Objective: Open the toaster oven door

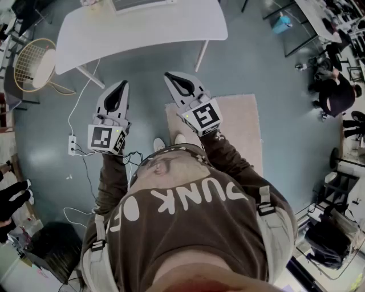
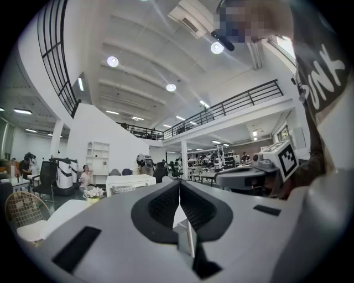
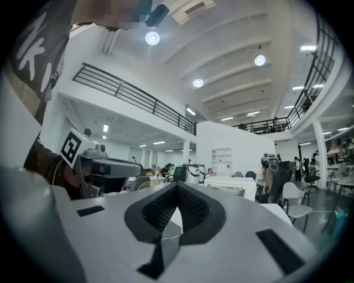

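The white toaster oven (image 1: 142, 4) stands at the far edge of a white table (image 1: 171, 28), cut off by the top of the head view. It also shows as a white box straight ahead in the left gripper view (image 2: 130, 184) and in the right gripper view (image 3: 231, 187). My left gripper (image 1: 121, 85) and right gripper (image 1: 171, 76) are held side by side in front of my body. Both are short of the table and point toward it. Each has its jaws shut with nothing between them, as seen at the left gripper (image 2: 179, 182) and the right gripper (image 3: 177, 185).
A wicker chair (image 1: 34, 63) stands left of the table. A pale rug (image 1: 239, 125) lies under my feet, with a power strip (image 1: 72, 144) and cables on the floor to the left. A small vase of flowers (image 2: 92, 193) sits on the table. People and desks fill the far right (image 1: 333, 91).
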